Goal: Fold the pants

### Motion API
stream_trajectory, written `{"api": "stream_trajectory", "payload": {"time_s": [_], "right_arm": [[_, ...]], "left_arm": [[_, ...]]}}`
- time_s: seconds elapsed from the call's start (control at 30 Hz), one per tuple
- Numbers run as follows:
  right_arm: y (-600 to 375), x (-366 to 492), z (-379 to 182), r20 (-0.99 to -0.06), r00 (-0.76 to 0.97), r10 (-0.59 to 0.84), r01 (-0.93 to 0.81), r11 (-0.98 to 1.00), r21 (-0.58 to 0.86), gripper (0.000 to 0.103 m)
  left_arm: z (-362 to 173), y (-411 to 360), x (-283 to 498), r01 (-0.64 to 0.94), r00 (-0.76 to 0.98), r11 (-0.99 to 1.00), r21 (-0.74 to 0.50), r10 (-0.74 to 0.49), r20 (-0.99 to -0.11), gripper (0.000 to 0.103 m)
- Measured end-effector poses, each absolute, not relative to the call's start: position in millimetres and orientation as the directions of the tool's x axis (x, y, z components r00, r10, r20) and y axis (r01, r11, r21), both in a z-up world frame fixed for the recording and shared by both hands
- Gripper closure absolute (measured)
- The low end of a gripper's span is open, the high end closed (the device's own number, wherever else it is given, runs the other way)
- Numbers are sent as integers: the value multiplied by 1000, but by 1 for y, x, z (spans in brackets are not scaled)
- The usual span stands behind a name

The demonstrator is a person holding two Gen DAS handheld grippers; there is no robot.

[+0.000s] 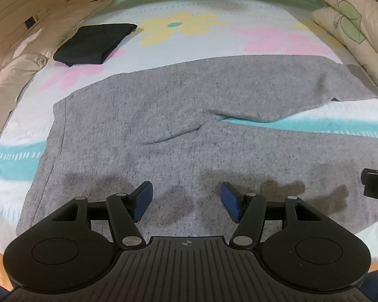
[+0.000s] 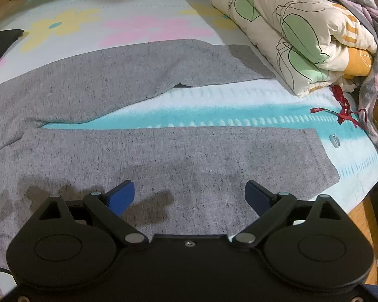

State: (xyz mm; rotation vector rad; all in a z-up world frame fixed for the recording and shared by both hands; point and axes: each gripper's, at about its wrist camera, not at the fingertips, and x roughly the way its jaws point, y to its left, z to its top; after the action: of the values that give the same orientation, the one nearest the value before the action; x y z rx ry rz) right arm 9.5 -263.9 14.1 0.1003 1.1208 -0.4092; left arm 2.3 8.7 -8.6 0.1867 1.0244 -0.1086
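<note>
Grey pants (image 1: 179, 115) lie spread flat on a flowered bedsheet (image 1: 214, 17), waistband at the left, both legs running to the right with a gap of sheet between them. My left gripper (image 1: 186, 198) hovers open above the near hip area, nothing between its blue pads (image 1: 143, 201). In the right wrist view the pants (image 2: 163, 156) show the near leg ending at a cuff on the right and the far leg angling away. My right gripper (image 2: 190, 196) hangs open over the near leg, its jaws wide apart and empty. Part of the right gripper (image 1: 376, 186) shows at the left view's right edge.
A folded black garment (image 1: 93, 42) rests on the sheet at the far left. Rolled quilts (image 2: 302, 30) and a grey-purple blanket pile up at the right. A red ribbon (image 2: 345, 110) lies by the quilts. Wooden floor (image 2: 363, 209) shows past the bed's near edge.
</note>
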Motion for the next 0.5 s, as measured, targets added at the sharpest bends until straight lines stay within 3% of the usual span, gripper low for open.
{"api": "stream_trajectory", "payload": {"time_s": [0.5], "right_arm": [[-263, 10, 14, -890, 363, -275, 363, 922, -137, 9]], "left_arm": [[-11, 9, 3, 181, 507, 978, 106, -1, -862, 45]]}}
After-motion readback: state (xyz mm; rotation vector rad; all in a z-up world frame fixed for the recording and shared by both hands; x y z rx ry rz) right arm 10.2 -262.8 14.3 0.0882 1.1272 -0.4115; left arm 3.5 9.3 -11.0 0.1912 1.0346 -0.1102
